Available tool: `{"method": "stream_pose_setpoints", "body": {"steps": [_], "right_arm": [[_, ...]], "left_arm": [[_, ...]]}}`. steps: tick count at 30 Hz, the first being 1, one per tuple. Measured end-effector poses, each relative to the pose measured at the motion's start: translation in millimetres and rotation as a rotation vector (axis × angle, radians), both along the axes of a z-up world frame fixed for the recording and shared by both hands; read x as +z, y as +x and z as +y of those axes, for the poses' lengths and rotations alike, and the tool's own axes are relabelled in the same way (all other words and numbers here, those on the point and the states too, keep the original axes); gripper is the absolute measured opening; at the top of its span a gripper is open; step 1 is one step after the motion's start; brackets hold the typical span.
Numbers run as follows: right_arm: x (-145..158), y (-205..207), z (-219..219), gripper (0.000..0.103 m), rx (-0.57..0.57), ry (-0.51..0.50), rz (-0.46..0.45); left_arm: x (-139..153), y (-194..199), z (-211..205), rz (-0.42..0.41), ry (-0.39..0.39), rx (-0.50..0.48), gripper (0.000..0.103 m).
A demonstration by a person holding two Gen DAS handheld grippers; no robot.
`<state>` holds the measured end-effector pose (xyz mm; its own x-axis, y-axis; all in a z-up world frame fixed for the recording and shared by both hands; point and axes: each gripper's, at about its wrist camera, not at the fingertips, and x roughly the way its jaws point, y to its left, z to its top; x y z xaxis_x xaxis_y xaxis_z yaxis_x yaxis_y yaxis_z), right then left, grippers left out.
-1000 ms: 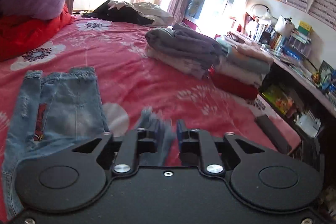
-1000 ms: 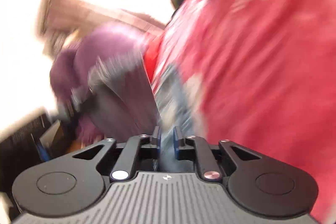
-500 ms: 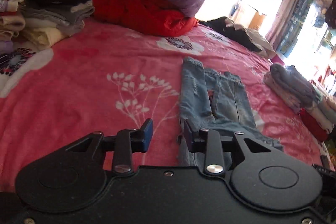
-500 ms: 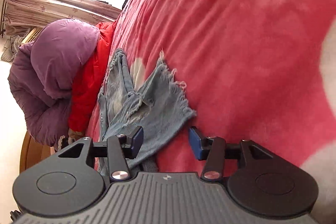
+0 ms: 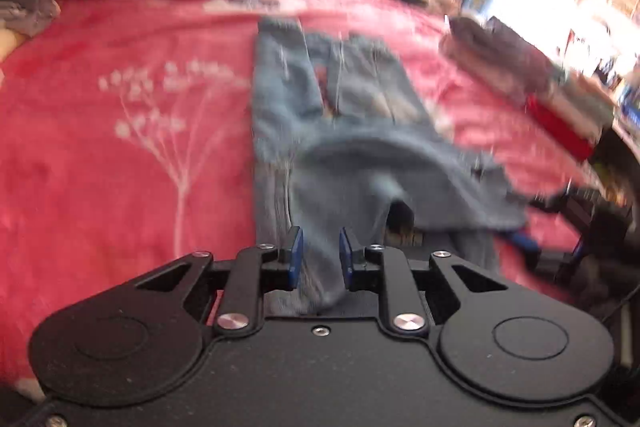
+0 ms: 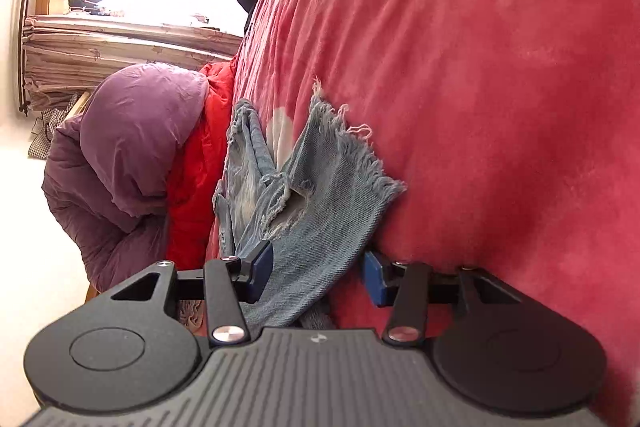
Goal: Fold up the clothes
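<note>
Lying lengthwise on the red floral bedspread (image 5: 120, 155), the jeans (image 5: 340, 131) are spreading flat at their far end while the near end is bunching into a raised fold, which suggests the garment is being gathered for its first fold. In the left wrist view the left tongs (image 5: 320, 257) are straddling a ridge of denim at the near edge; their jaws have just been closing and are now standing narrowly apart with cloth between them, though the blur is hiding whether the pads are actually pressing on it. Those tongs are pointing steeply down toward the bed, reaching along the length of the jeans. At the right edge of that view the right tongs (image 5: 548, 247) are showing beside the lifted denim. In the right wrist view the right tongs (image 6: 316, 273) are lying rolled onto their side so the bed is reading as a near-vertical wall; their jaws have just been opening and are standing about half apart, with a frayed, ripped trouser leg (image 6: 320, 203) passing between them, one pad touching cloth and the other standing clear. A purple quilt (image 6: 128, 155) and a red blanket (image 6: 200, 163) are piling up at the far end, and folded stacks of clothes (image 5: 532, 75) are waiting along the bed's side.
</note>
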<state>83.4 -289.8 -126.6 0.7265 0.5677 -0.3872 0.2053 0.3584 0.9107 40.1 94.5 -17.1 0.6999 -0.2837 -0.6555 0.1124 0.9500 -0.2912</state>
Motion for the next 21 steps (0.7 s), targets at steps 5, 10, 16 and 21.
{"method": "stream_pose_setpoints", "body": {"steps": [5,10,16,21], "right_arm": [[-3.2,0.2,-1.2,0.029,-0.042,-0.013,0.013],[-2.7,1.3,-7.3,0.004,-0.087,-0.056,-0.003],[33.2,6.9,-24.1,0.006,-0.119,-0.295,-0.109],[-3.3,6.8,-42.7,0.011,-0.142,-0.054,0.019]], "left_arm": [[-27.4,15.7,-13.4,0.066,0.073,-0.002,0.018],[-29.8,13.5,-7.9,0.076,0.066,0.006,0.019],[-31.6,13.4,3.0,0.102,-0.002,0.027,0.019],[-23.3,7.4,3.4,0.051,0.004,0.025,0.020]]}}
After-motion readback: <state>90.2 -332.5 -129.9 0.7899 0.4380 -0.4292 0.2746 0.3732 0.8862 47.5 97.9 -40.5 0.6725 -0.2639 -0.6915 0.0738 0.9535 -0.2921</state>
